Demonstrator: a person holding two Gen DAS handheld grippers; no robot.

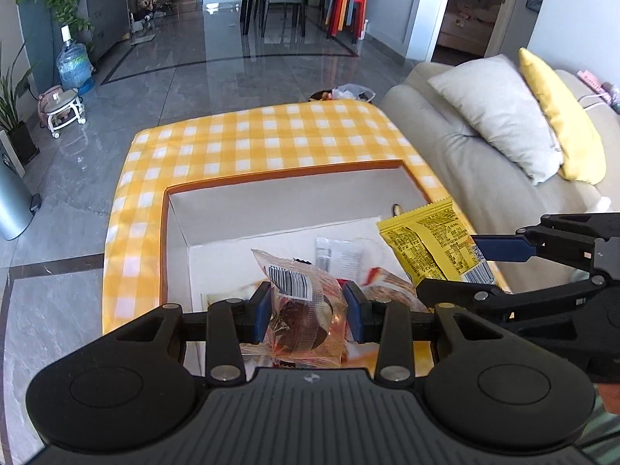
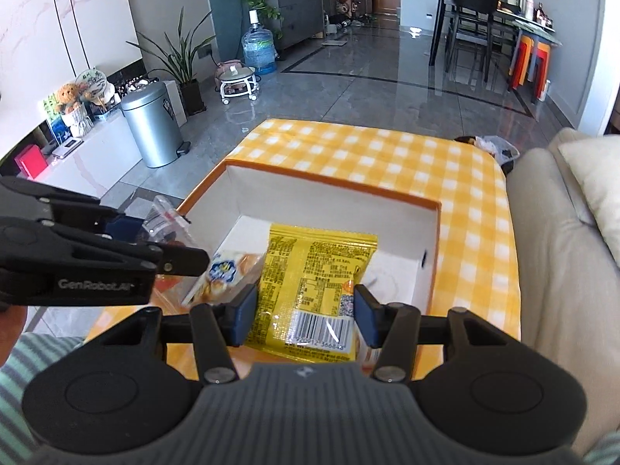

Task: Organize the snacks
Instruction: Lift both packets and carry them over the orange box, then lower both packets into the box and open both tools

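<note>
- While both packets hang over the orange-rimmed box (image 2: pixel 436 209), a clear-wrapped pastry (image 1: pixel 302 310) is clamped by the left gripper (image 1: pixel 307 312).
- Yellow snack packet (image 2: pixel 310 286) is pinched by the right gripper (image 2: pixel 306 316), seemingly poised for dropping inside.

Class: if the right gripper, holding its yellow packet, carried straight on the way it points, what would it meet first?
Probably the white floor of the orange-rimmed box; depth is uncertain. The right gripper aims into it, yellow foil snack packet leading.
</note>
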